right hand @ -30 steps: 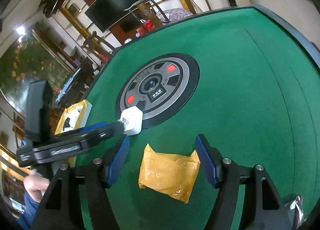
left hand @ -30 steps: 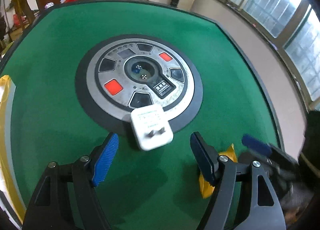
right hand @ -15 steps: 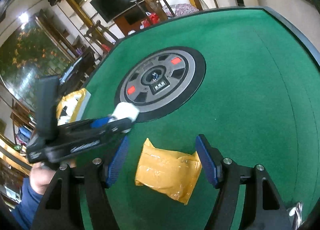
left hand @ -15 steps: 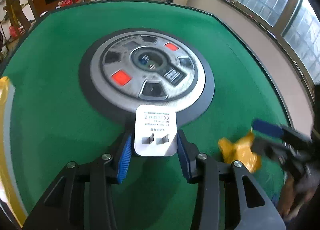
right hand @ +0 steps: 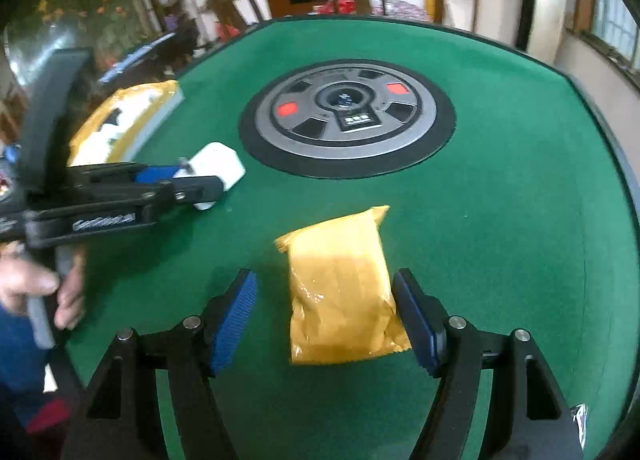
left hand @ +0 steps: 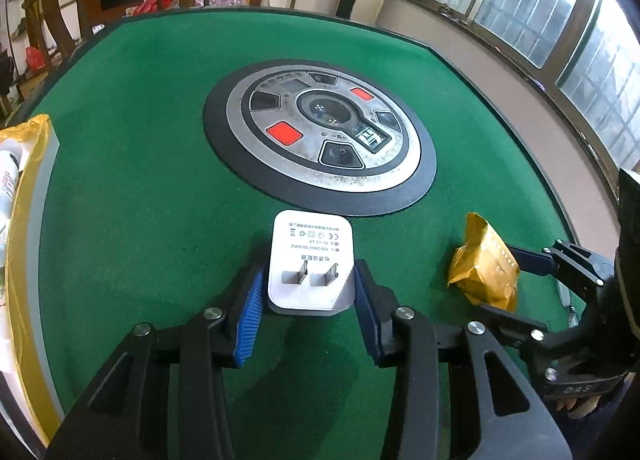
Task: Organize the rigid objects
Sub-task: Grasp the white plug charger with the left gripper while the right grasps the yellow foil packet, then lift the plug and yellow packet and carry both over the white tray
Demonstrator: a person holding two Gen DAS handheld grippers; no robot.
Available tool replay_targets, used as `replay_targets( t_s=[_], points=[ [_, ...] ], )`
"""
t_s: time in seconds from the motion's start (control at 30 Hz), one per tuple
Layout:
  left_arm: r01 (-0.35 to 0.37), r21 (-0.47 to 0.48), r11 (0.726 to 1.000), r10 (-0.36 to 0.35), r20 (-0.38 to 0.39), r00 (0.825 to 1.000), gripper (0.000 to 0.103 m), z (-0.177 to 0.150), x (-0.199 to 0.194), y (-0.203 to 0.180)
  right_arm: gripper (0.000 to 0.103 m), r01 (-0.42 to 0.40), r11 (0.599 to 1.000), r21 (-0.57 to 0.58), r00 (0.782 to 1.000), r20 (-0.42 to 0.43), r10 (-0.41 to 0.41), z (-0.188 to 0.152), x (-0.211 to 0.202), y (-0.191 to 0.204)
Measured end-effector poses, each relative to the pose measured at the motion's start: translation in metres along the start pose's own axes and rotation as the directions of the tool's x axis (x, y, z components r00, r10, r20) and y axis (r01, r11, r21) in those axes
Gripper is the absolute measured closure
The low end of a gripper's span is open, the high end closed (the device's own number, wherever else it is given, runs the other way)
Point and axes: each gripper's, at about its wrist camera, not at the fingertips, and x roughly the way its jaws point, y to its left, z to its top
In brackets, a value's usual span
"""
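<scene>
Left gripper (left hand: 308,292) clamps white charger (left hand: 311,260) by flat sides, near table centre dial (left hand: 320,144); rigid, smooth plastic, probably light. Right gripper (right hand: 324,318) wide, straddles yellow packet (right hand: 340,288); crinkly, grip mid-body.

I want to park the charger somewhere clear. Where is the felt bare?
Bare green felt runs to the right of the round centre console up to the table edge, and beyond the console. It is crowded near: the white charger in the left tongs, the yellow packet between the open right tongs, the yellow tray on the left.
</scene>
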Motion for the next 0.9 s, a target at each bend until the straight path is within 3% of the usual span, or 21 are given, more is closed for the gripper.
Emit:
replay_targets(
  t_s=[0.07,0.13,0.4,0.9],
  points=[
    [-0.005,0.0,1.0,0.005,0.019,1.0,0.063,-0.002,-0.001,0.0,0.058,0.008,1.0,0.028,1.0,0.018,-0.009,-0.001,0.002,-0.005],
    [-0.013,-0.003,1.0,0.013,0.037,0.999,0.063,-0.004,-0.002,-0.001,0.062,0.004,0.999,0.036,1.0,0.027,-0.005,0.0,0.0,-0.006],
    [-0.107,0.03,0.994,0.101,0.149,0.984,0.064,-0.007,-0.017,-0.008,0.063,-0.008,0.999,0.054,0.992,0.125,0.001,0.005,-0.014,0.003],
    [-0.203,0.076,0.976,0.176,0.271,0.946,0.064,-0.02,-0.049,-0.017,0.063,-0.058,0.992,0.112,0.988,0.151,0.041,0.008,-0.013,0.002]
  ],
)
